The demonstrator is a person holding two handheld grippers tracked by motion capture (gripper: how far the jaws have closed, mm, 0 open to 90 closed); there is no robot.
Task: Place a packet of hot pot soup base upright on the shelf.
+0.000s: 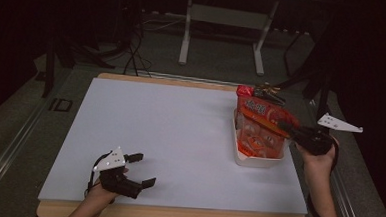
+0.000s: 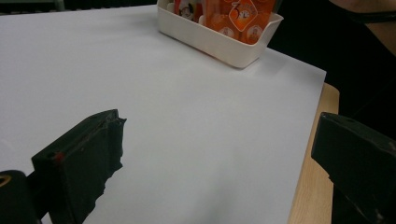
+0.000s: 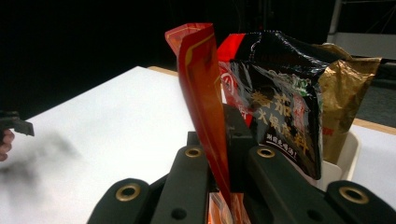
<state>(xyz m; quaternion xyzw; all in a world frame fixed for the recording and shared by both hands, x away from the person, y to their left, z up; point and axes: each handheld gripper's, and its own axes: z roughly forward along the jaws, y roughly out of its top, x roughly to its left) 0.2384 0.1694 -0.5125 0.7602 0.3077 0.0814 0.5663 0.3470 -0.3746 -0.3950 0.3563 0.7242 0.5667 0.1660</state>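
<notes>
My right claw [image 1: 286, 128] is clamped on the edge of the orange-red packet [image 1: 260, 129], which stands upright in the white tub [image 1: 256, 161]. In the right claw's own view the thin flat edge of that packet [image 3: 201, 93] runs straight up between my two jaws, pinched on both sides, with its top corner well above them. Taking the tub as my landmark: it sits on the white counter [image 1: 169, 137] near its right edge, and my right hand [image 1: 319, 150] comes at it from just beside its right wall. Behind the orange-red packet in the tub stand a black packet [image 3: 275, 102] with gold Chinese characters down its front, too blurred for me to read surely, and beyond it a gold packet [image 3: 345, 93] leaning at the tub's far wall. In my left claw's view the orange packet's face in the tub [image 2: 243, 14] carries a white clock-like mark with a large "3"; the rest of the print is too small to make out. My left claw [image 1: 140, 170] is well apart from the tub, low over the near left part of the counter, its jaws spread wide with nothing between them.
</notes>
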